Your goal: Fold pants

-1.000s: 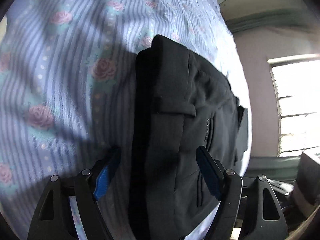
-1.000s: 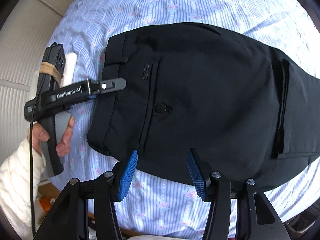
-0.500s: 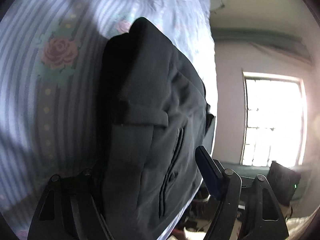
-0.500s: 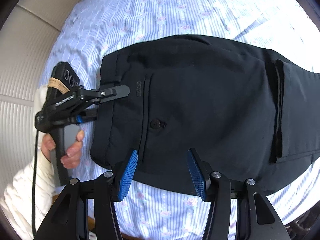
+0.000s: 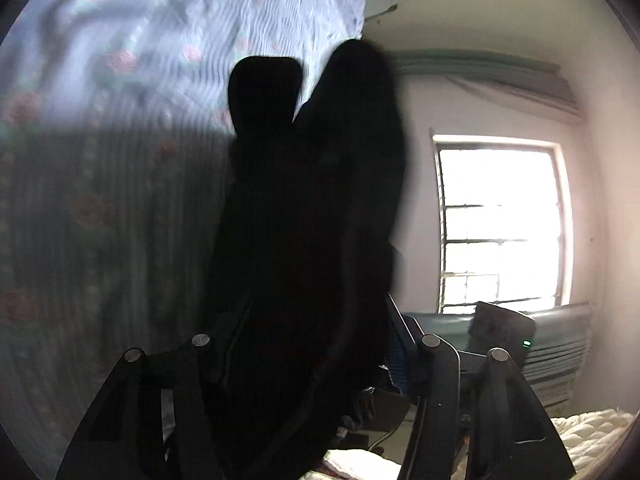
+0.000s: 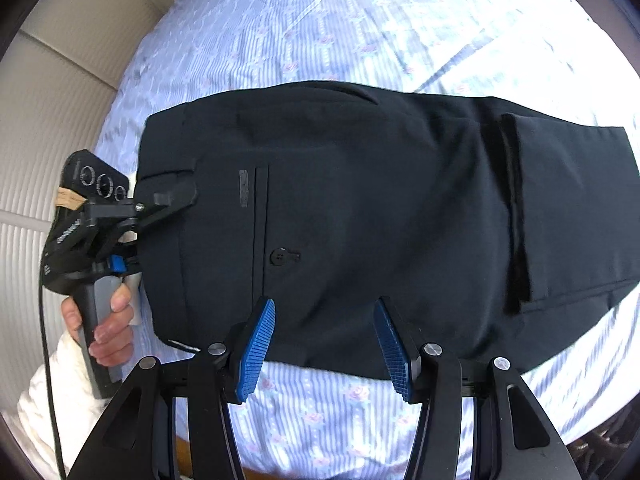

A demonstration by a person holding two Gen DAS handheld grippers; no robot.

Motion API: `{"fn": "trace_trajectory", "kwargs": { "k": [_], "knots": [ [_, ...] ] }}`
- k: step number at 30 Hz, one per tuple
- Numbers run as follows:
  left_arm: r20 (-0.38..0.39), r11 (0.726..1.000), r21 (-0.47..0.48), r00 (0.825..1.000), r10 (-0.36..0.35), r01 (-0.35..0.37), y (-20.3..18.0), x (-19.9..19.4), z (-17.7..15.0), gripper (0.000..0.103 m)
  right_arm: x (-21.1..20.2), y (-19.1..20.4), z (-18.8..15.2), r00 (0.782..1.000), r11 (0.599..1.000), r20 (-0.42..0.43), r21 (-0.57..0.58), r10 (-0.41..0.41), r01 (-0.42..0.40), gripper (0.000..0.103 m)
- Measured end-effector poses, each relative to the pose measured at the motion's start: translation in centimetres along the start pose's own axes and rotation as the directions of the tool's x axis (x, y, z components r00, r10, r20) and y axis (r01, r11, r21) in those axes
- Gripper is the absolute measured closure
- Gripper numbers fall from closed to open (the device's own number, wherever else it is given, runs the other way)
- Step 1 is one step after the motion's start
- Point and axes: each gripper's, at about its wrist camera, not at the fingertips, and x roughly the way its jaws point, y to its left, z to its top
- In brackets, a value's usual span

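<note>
A: Black woven dress pants point(image 6: 360, 216), smooth matte cloth, folded flat on the bed sheet point(image 6: 340, 28) of pale blue striped cotton with small pink roses. Waistband to the left in the right wrist view, hems doubled back at the right. Welt pocket with a round black button point(image 6: 279, 256) faces up.

B: Left hand-held gripper point(image 6: 176, 200)?

A: Black plastic body; its person's bare hand point(image 6: 106, 320) wraps the grey handle, white knit sleeve at the wrist. It comes in level from the waistband side. One finger lies on top of the band near a belt loop, the other is hidden beneath. Looks clamped on the waistband edge.

B: And from its own camera?

A: Blurred. Dark cloth point(image 5: 312, 240) fills the gap between the fingers and rises away from the lens, backlit by a bright barred window point(image 5: 500, 224).

B: Right hand-held gripper point(image 6: 326, 344)?

A: Jaws wide apart, ribbed blue pads point(image 6: 256, 352) bare, gripping nothing. It hangs over the near long edge of the pants, tips above the cloth, below the button.
</note>
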Motion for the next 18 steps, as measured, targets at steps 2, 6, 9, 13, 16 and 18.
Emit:
{"fn": "trace_trajectory", "kwargs": {
  "k": [2,6,9,13,16,18],
  "knots": [
    [-0.01,0.999,-0.021,0.999,0.04,-0.041,-0.2,1.4,0.2,0.045,-0.8,-0.7,-0.3,1.0,1.0,0.014,0.012,-0.004,0.004,0.05],
    [0.035,0.985,-0.057,0.986,0.166,-0.164,-1.2,2.6,0.5,0.057,-2.4,-2.3,-0.8,0.999,0.999,0.042,0.051,-0.005,0.003,0.05],
    [0.049,0.955,-0.067,0.955,0.294,-0.29,-2.5,2.2,0.3,0.078,-3.9,-3.7,-1.3,0.998,0.997,0.067,0.077,-0.012,0.007,0.05],
    [0.079,0.934,-0.038,0.93,0.358,-0.356,-7.0,1.5,-0.5,0.081,-6.0,-5.7,-2.2,0.993,0.996,0.114,0.093,-0.008,-0.003,0.05],
    [0.114,0.929,-0.023,0.922,0.37,-0.37,-10.7,1.5,-1.1,0.082,-7.8,-6.8,-2.8,0.988,0.995,0.151,0.097,0.013,-0.028,0.05],
    [0.124,0.917,-0.027,0.909,0.398,-0.397,-13.7,1.9,-1.4,0.082,-9.1,-7.8,-2.9,0.983,0.994,0.179,0.097,0.032,-0.05,0.05]
  ]
}}
